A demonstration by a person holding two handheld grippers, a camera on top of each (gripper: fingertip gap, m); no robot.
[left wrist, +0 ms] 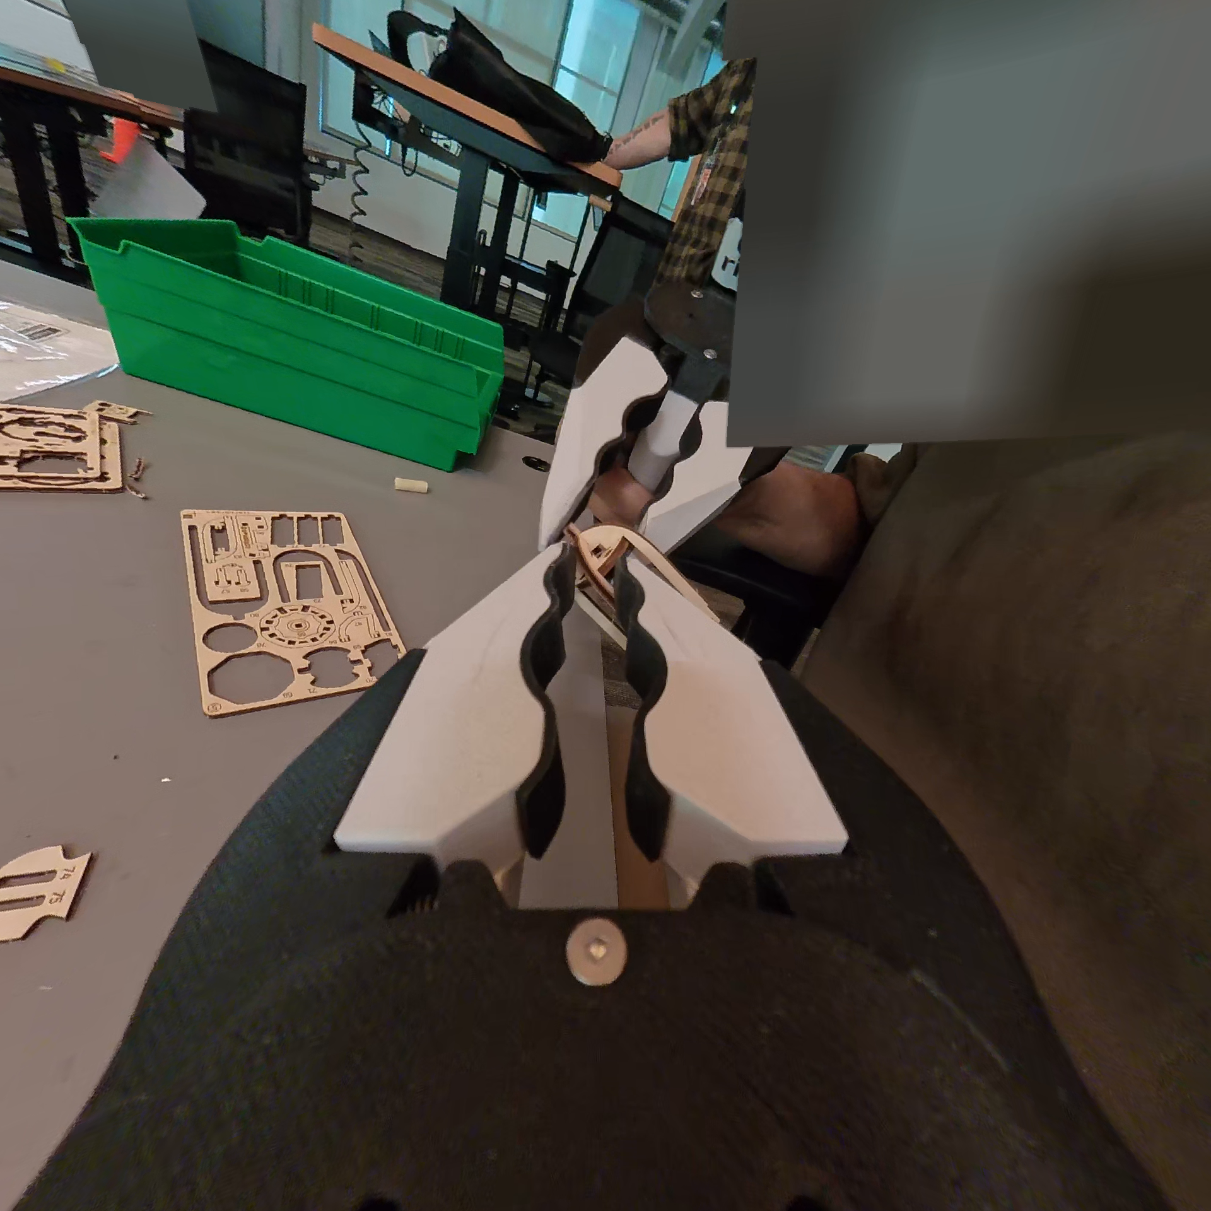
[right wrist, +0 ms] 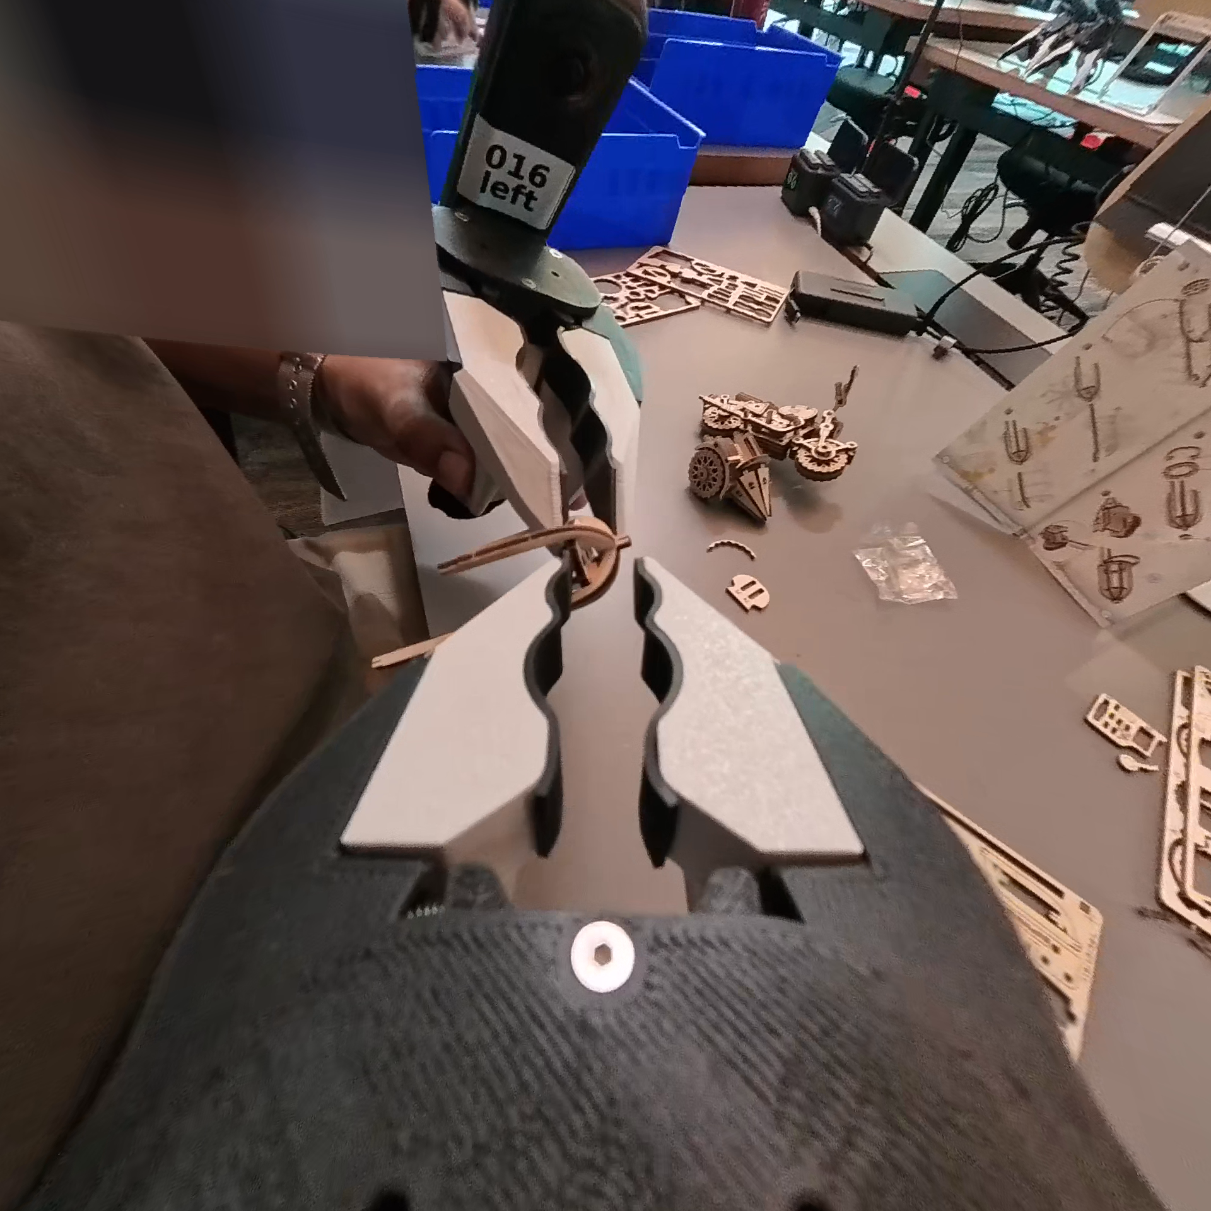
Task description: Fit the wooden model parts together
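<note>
A small wooden assembly [right wrist: 590,560] of a curved arc with thin bent strips hangs in the air over the grey table [right wrist: 786,655]. My left gripper [left wrist: 590,567] is shut on it; in the right wrist view the left gripper [right wrist: 576,518] comes down from above and pinches the arc. My right gripper [right wrist: 599,567] is open, with its jaws on either side of the arc and its left finger against the wood. In the left wrist view the right gripper [left wrist: 596,531] reaches in from above onto the same assembly [left wrist: 606,547].
A green bin [left wrist: 295,341], a punched wooden sheet [left wrist: 288,609] and a small dowel [left wrist: 411,485] lie to the left. A wooden motorcycle model [right wrist: 773,432], loose small parts [right wrist: 747,590], a plastic bag [right wrist: 904,570], an instruction sheet [right wrist: 1114,459] and blue bins [right wrist: 622,177] are to the right. My two grippers' fingertips are within a few centimetres of each other. The wooden motorcycle model [right wrist: 773,432] is about 25 cm from my right fingertips.
</note>
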